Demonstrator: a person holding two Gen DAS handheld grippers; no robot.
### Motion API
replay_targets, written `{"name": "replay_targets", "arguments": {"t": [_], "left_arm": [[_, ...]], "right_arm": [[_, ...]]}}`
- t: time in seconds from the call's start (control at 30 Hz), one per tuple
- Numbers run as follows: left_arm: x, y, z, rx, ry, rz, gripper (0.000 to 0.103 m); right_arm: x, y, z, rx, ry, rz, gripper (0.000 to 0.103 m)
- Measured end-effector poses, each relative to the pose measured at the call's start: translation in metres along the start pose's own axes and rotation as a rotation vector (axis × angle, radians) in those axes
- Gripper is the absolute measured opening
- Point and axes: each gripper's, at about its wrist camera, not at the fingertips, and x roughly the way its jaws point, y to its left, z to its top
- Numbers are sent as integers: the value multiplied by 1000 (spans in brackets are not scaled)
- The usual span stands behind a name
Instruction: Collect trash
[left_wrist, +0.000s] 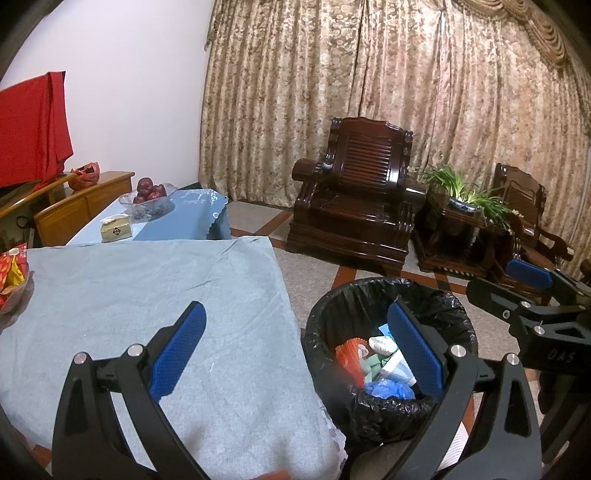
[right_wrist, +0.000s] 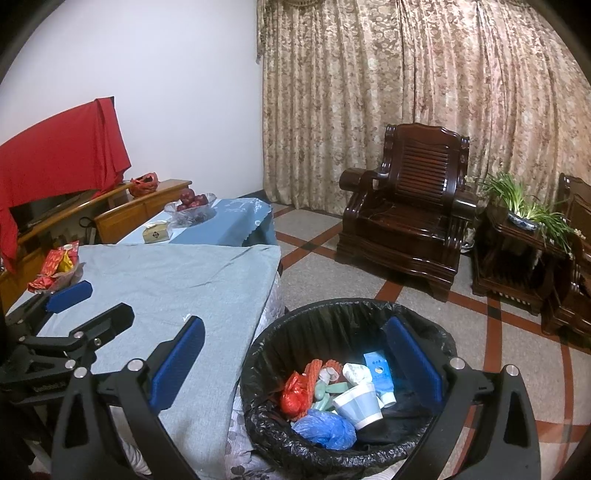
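Right wrist view: both tongs, right (right_wrist: 291, 362) and left (left_wrist: 295, 347), are hanging wide open and empty beside the bin (right_wrist: 266, 350) holding trash (right_wrist: 343, 391); collecting seems nearly finished, next checking the table (right_wrist: 166, 280)

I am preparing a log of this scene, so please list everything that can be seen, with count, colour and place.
trash bin: one, black liner, floor beside table
trash inside: paper cup, blue bag, red bag, blue tube
tablecloth: one, grey-blue, on near table
snack packets: red and yellow, table's far left
apple bowl: one, glass, red apples, far table
tissue box: one, beige, far table
armchair: dark wood, before curtain
potted plant: one, green, side table
left gripper: jaws open, empty
right gripper: jaws open, empty
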Motion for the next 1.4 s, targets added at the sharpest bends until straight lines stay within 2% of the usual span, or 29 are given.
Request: {"name": "replay_targets", "arguments": {"t": [0.27,1.4], "left_arm": [[5,11,-3,-1,8,5,96],[4,7,-7,2,12,7,96]], "right_arm": [[0,0,0,-1,0,0,97],[1,1,1,2,1,2,97]]}}
